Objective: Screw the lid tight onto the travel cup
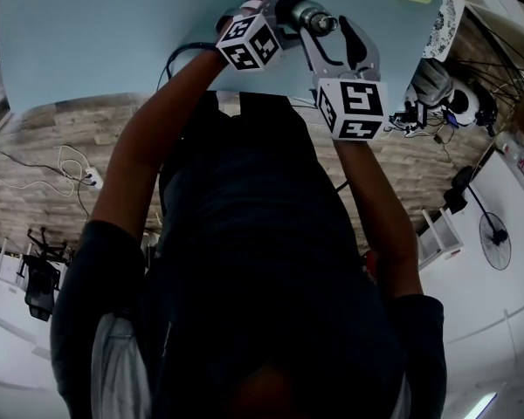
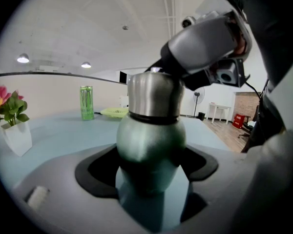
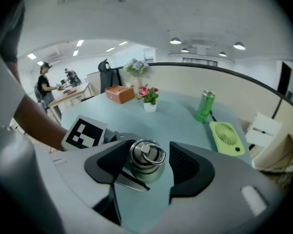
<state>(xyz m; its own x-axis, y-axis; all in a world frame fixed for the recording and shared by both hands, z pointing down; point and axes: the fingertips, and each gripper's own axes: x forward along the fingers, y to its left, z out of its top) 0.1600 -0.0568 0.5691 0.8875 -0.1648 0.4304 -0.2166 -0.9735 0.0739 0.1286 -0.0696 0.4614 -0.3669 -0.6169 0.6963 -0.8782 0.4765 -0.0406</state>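
Two grips: left gripper (image 2: 149, 167) clamps body of steel travel cup (image 2: 151, 135); right gripper (image 3: 146, 165) pinches its ring-topped lid (image 3: 147, 155).

The right gripper (image 3: 147, 163) clasps the ring-topped lid (image 3: 147, 155) between its jaws.

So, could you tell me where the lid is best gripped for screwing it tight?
Grip the lid by its round steel side wall, coming straight down from above, fingers on opposite sides. The travel cup stands upright in the left gripper, and the ring on top looks too loose to turn.
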